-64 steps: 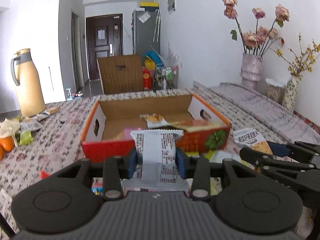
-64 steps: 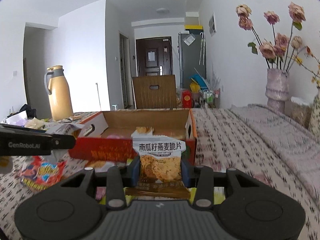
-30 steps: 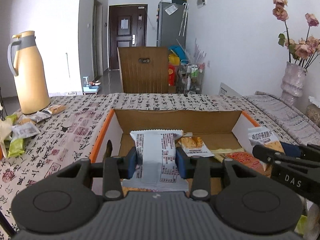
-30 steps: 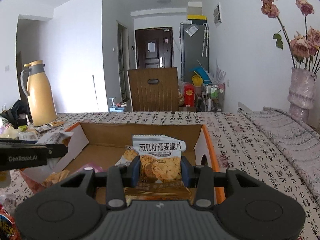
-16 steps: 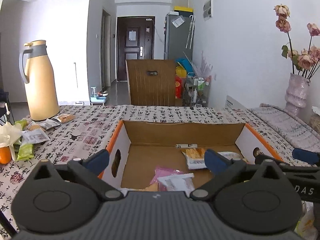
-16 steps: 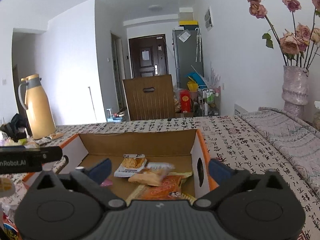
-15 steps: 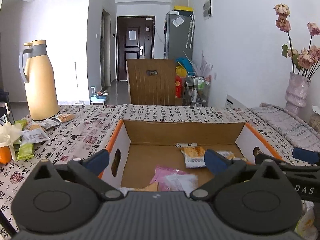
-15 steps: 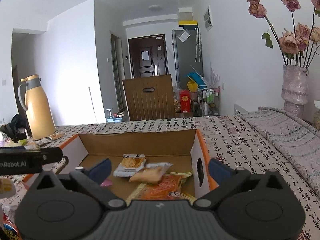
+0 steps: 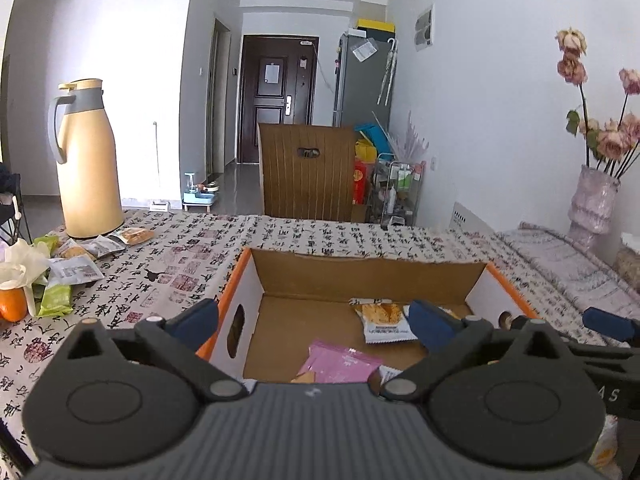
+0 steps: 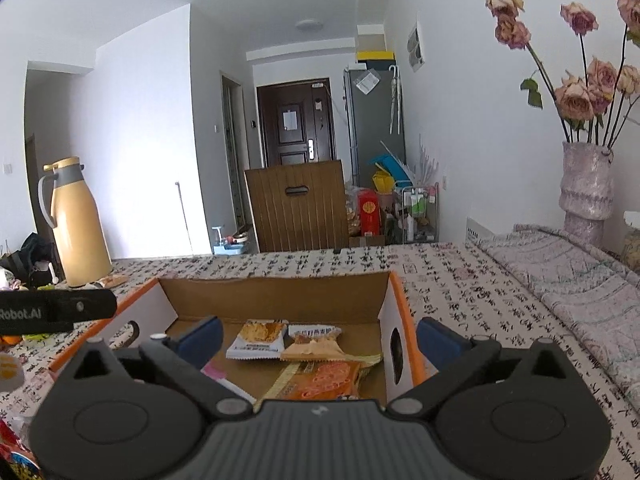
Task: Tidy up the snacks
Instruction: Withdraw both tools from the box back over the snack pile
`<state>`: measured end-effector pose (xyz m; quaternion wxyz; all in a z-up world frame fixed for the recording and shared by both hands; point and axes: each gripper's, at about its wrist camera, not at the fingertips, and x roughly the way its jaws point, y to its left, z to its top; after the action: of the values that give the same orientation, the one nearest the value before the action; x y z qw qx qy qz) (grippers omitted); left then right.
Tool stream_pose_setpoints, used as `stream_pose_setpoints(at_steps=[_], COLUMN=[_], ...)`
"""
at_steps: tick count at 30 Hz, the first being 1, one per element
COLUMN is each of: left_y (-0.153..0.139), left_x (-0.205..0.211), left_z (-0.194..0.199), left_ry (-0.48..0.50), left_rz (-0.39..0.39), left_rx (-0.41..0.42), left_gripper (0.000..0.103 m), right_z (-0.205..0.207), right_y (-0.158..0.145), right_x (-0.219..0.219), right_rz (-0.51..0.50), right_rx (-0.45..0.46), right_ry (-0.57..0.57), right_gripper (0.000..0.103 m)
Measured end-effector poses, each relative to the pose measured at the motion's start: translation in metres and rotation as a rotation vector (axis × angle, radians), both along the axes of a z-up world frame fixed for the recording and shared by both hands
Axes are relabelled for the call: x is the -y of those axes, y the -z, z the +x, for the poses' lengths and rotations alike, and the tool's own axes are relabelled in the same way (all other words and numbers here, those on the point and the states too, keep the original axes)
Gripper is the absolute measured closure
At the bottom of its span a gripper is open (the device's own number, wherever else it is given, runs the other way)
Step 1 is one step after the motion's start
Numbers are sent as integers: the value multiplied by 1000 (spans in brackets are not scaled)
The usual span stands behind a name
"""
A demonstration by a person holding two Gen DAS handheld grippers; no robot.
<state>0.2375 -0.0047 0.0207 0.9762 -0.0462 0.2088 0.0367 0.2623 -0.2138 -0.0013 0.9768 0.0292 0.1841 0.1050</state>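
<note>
An open cardboard box (image 9: 372,276) with orange edges sits on the patterned tablecloth; it also shows in the right wrist view (image 10: 276,292). Inside lie a pink packet (image 9: 340,366), a white cracker packet (image 9: 380,320), the pumpkin-seed oat packet (image 10: 316,342) and an orange packet (image 10: 326,378). My left gripper (image 9: 312,322) is open and empty above the box's near left part. My right gripper (image 10: 320,338) is open and empty above the box's near right part. Loose snack packets (image 9: 76,268) lie on the table at far left.
A tan thermos jug (image 9: 86,164) stands at the back left. An orange fruit (image 9: 12,308) and white wrapper lie at the left edge. A vase of dried roses (image 10: 586,192) stands at the right. A wooden chair back (image 9: 306,172) is behind the table.
Both grippers opened and dropped their packets into the box: the white packet from the left, the pumpkin-seed oat packet from the right. Both have since risen slightly.
</note>
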Motion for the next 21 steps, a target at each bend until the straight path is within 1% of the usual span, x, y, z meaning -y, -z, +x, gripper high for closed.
stream_pose_setpoints(at_steps=[5,10,16,21], left_y=[-11,-17,-20,-17], left_x=[2,4,4,3], left_z=[-10,-26,-49,-70], left_ry=[3,13,12,16], left_rz=[2,10,15,21], left_rx=[9,19,16,4], left_gripper=[0,0,0,0], right_z=[-13,-29,-52,-74], right_y=[-11,-18,-20,-18], right_x=[-1,-1,2,4], right_rz=[-11,-18,-17,-16], right_rx=[27,34,29,15], right_ry=[3,1,0,-5], right_gripper=[0,0,0,0])
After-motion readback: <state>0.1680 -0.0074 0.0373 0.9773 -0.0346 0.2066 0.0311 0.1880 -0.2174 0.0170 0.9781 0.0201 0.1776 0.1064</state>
